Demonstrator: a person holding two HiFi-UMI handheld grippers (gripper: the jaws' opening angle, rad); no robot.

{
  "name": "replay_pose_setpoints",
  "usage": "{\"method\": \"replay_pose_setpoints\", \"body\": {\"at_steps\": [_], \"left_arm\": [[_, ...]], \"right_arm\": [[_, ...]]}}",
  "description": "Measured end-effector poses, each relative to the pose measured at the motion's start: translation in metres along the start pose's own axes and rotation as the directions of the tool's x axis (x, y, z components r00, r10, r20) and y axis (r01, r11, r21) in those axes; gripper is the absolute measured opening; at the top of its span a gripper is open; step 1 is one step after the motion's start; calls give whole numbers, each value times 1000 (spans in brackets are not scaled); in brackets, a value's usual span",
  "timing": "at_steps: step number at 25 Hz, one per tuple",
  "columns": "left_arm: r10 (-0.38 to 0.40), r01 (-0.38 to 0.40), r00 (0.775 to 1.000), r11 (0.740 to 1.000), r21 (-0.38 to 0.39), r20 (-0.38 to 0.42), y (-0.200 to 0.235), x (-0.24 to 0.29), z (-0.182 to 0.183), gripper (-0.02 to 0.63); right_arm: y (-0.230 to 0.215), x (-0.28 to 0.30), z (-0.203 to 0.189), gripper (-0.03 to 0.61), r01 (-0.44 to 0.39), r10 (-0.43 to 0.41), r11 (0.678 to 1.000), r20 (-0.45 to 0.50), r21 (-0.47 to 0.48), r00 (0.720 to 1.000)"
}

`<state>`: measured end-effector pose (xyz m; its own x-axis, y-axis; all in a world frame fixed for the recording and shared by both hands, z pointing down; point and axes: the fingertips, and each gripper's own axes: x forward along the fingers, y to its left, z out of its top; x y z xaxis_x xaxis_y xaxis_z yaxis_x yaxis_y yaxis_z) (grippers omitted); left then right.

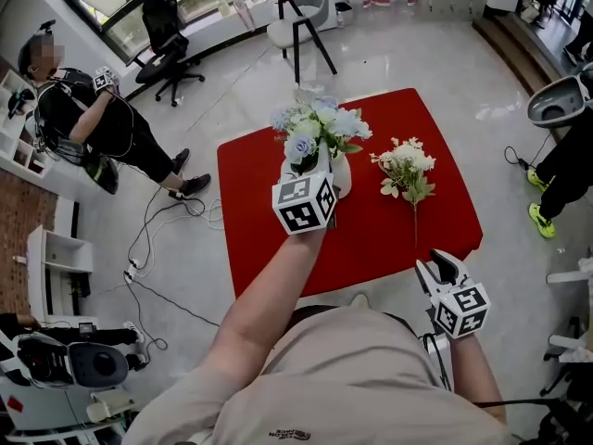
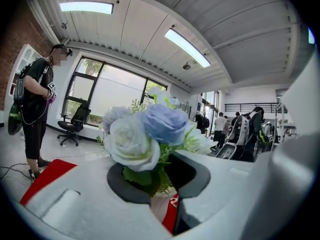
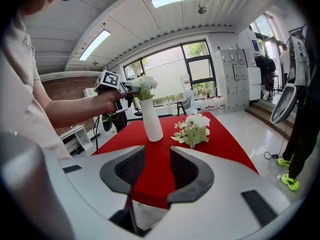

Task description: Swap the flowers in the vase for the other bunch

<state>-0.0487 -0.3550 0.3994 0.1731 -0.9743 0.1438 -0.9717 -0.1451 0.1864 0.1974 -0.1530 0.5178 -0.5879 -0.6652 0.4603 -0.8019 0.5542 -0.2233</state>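
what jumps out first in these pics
The bright red square table on the pale floor catches the eye first. On it a slim white vase holds a bunch of blue and white roses, its stems clamped by the left gripper; a white-flowered bunch lies beside it.

Left arm [image 1: 264, 299] extended forward; left gripper [image 2: 160, 183] jaws closed on flower stems [image 2: 144, 176]. Right gripper [image 1: 439, 269] held low beside torso, jaws apart, empty.
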Motion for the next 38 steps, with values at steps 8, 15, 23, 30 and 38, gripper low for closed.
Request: {"method": "replay_pose_setpoints", "body": {"at_steps": [8, 15, 23, 30, 38], "left_arm": [[-26, 28, 998, 999, -26, 52, 1, -9, 22, 79], [-50, 57, 990, 997, -48, 134, 1, -25, 59, 77], [-72, 85, 966, 996, -42, 249, 4, -57, 112, 74], [-83, 112, 927, 992, -59, 367, 14, -95, 159, 69], [-76, 116, 891, 991, -62, 448, 40, -141, 200, 64]], "right_arm": [[3, 2, 1, 158, -4, 4, 1000, -5, -6, 1000], [11, 6, 3, 158, -15, 15, 1000, -4, -17, 1000], [28, 8, 7, 158, -28, 28, 999, -7, -35, 1000], [45, 11, 7, 158, -44, 44, 998, -19, -48, 999], [61, 24, 7, 156, -69, 67, 996, -24, -62, 997]]}}
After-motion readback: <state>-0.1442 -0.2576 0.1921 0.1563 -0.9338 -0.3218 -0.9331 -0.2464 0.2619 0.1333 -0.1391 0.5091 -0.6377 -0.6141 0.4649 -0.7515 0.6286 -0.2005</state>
